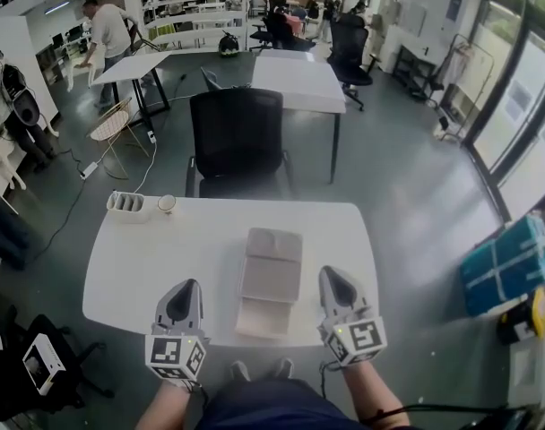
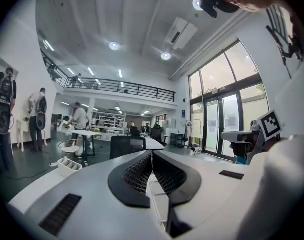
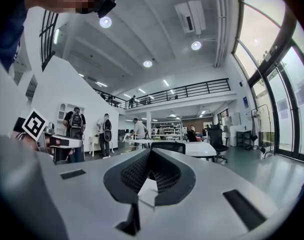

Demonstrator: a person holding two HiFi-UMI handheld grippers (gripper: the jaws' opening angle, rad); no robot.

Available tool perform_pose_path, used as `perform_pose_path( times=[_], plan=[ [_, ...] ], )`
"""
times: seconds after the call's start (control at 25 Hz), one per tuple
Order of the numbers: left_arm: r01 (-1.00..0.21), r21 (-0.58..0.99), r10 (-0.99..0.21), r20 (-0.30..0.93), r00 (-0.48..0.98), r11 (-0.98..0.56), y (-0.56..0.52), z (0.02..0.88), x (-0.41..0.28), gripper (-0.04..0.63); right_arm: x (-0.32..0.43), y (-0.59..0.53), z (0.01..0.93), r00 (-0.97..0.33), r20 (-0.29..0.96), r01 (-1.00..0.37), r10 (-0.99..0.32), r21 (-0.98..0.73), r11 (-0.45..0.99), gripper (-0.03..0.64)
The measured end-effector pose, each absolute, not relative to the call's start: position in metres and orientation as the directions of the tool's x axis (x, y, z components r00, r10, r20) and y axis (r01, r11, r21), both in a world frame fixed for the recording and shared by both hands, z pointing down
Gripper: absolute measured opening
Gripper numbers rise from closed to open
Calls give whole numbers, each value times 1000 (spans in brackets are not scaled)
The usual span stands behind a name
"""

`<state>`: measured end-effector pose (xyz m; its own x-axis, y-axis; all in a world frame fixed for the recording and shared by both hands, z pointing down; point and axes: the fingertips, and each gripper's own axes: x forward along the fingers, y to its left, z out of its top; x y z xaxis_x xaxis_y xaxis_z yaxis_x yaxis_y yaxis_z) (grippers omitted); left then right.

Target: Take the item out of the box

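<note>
A flat beige cardboard box (image 1: 271, 278) lies in the middle of the white table (image 1: 147, 267), with one flap hanging toward the near edge. My left gripper (image 1: 186, 290) sits at the near edge, left of the box and clear of it. My right gripper (image 1: 333, 278) sits close beside the box's right side. Both point away from me and slightly up, so neither gripper view shows the box. In the left gripper view the left gripper (image 2: 152, 155) has its jaws together with nothing between them. The right gripper (image 3: 150, 153) is likewise shut and empty.
A white organiser tray (image 1: 127, 206) and a small round white object (image 1: 167, 204) stand at the table's far left corner. A black office chair (image 1: 237, 141) is pushed up to the far edge. A blue package (image 1: 508, 265) lies on the floor at the right. People stand far back.
</note>
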<state>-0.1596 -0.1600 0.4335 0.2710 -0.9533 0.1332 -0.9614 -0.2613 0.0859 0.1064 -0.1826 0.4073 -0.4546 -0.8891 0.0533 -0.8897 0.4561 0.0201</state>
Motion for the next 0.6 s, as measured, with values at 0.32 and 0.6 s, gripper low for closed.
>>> perform_pose_path(
  times=[0.32, 0.6],
  plan=[
    [-958, 95, -949, 144, 281, -270, -159, 438, -158, 32, 107, -177, 406, -445, 57, -894, -894, 17, 447, 17],
    [-957, 96, -945, 157, 287, -274, -160, 441, -153, 32, 109, -178, 406, -455, 67, -890, -888, 11, 456, 17]
  ],
)
